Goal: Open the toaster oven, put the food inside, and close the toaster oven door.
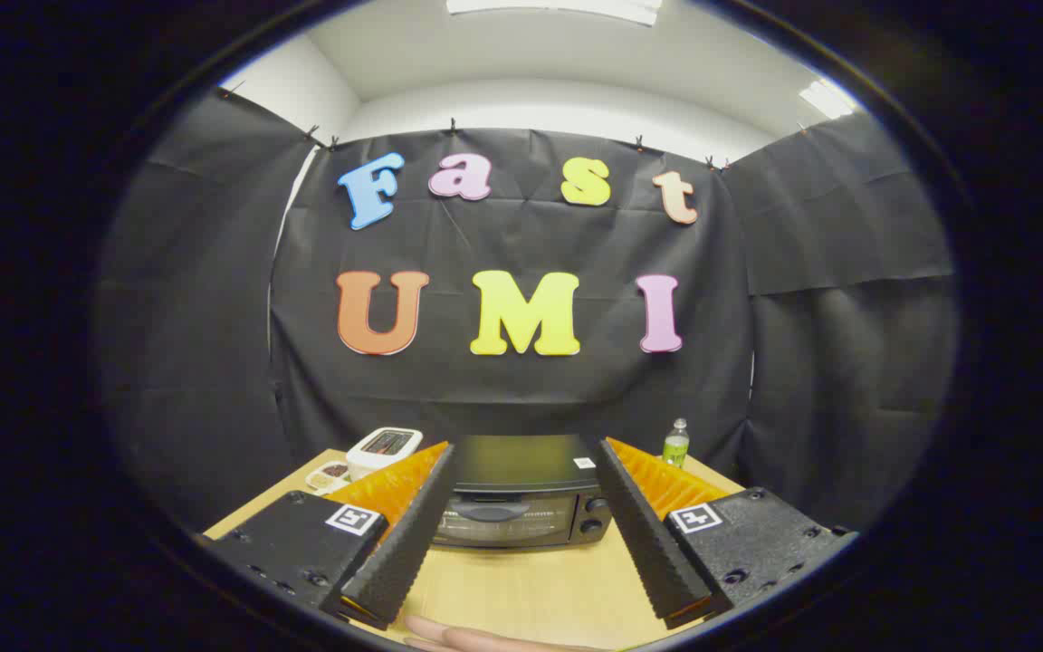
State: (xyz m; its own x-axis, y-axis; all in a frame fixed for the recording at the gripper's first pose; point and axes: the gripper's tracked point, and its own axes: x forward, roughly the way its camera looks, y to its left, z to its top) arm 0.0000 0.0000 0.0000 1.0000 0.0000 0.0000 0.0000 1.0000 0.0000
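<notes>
Jaws gape above the wooden table point(521, 593), black-draped booth around.

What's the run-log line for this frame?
gripper: open, holding nothing | toaster oven: door closed, beyond fingers | food: not loaded | step: approach

A white two-slot pop-up toaster point(383, 450) stands on the light wooden table point(521, 589) at lower left of centre. A small green-labelled clear plastic bottle point(675, 444) stands at lower right, near the black cloth wall point(177, 362).
</notes>
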